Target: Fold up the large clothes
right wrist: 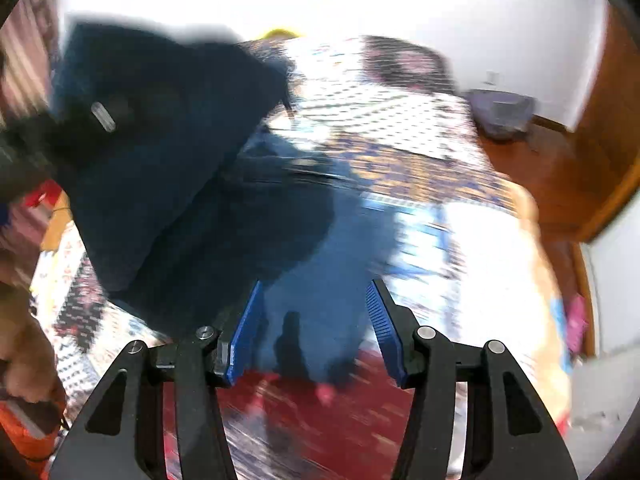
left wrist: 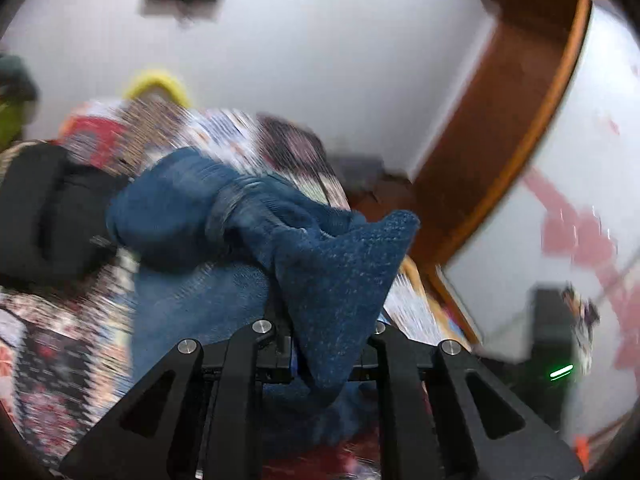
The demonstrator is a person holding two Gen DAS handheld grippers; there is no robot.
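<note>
your left gripper [left wrist: 324, 344] is clenched on a corner of the blue sweater [left wrist: 340, 276], lifting it above the patterned bedspread [left wrist: 48, 360]; your right gripper [right wrist: 316, 332] hangs released over the sweater's lower part, blue pads [right wrist: 244, 336] spread apart.

This is a home bedroom: a bed with a patterned quilt [right wrist: 384, 120], white walls [left wrist: 320, 40], a wooden floor [right wrist: 540, 184].
</note>
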